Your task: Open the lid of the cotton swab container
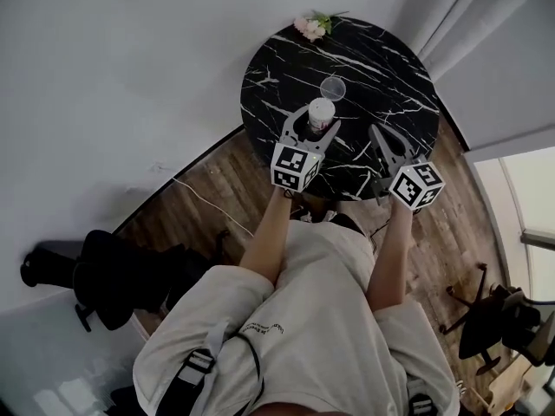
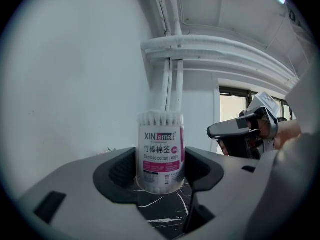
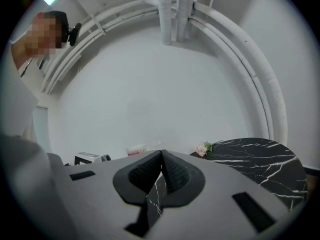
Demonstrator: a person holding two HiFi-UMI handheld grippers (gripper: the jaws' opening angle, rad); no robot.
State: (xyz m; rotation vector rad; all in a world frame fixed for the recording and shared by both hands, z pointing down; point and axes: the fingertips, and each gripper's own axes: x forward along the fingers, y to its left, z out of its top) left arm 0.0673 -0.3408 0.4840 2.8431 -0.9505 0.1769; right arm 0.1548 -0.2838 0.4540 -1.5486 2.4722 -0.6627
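Plastic body: the cotton swab container (image 2: pixel 160 151) is a clear, thin-walled cylinder with a pink-and-white label, smooth and glossy, packed with white-tipped sticks.
Where: upright between the jaws of the left tool (image 2: pixel 161 168), over the near half of the round table (image 1: pixel 381 68).
Left tool: closed on the container's lower body, with a ribbed black pad against each side.
Right tool (image 3: pixel 161 160): jaws pressed together on nothing, hovering just right of the container.
Lid: a clear round disc (image 1: pixel 332 88) lies on the marble just beyond the container. It is probably the lid, already off, though the head view is too small to be sure (the swab tips show bare at the top in the left gripper view).
Handling: light and likely slippery, with walls that would flex under a hard squeeze. It is best held low on the labelled body, leaving the rim free.
Table: black marble with white veins, hard and polished, with pale flowers (image 1: pixel 312 26) at its far edge.
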